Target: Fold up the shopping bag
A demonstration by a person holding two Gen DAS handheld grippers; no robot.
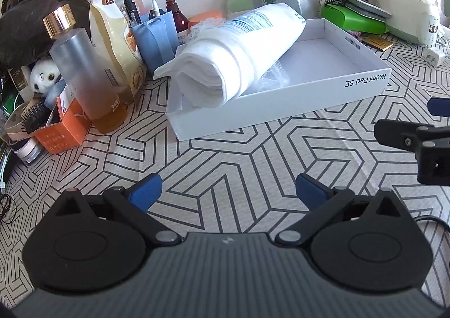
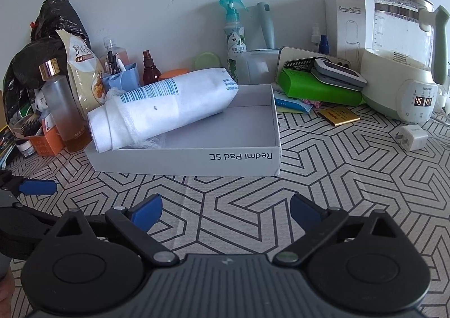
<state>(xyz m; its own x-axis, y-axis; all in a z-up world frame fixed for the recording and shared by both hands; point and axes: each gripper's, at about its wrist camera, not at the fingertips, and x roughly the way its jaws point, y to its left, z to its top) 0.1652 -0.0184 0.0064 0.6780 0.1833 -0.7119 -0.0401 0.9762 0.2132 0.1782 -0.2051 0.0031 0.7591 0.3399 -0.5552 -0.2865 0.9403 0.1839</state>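
Observation:
A white shopping bag (image 1: 239,48) (image 2: 163,110), rolled and folded into a thick bundle with a blue barcode print, lies slantwise in a shallow white cardboard box (image 1: 362,84) (image 2: 185,160), its far end resting over the back rim. My left gripper (image 1: 227,191) hovers open over the patterned tablecloth, a short way in front of the box, nothing between its blue pads. My right gripper (image 2: 226,211) also stands open and empty in front of the box. In the left wrist view the right gripper's black frame shows at the right edge.
Clutter lines the wall: a frosted bottle (image 1: 81,76) with a gold cap, an orange carton (image 1: 62,132), a snack pouch (image 1: 112,36), a blue pen holder (image 1: 154,36), a green case (image 2: 317,87), an electric kettle (image 2: 405,65), a white charger plug (image 2: 412,136). Patterned cloth lies before the box.

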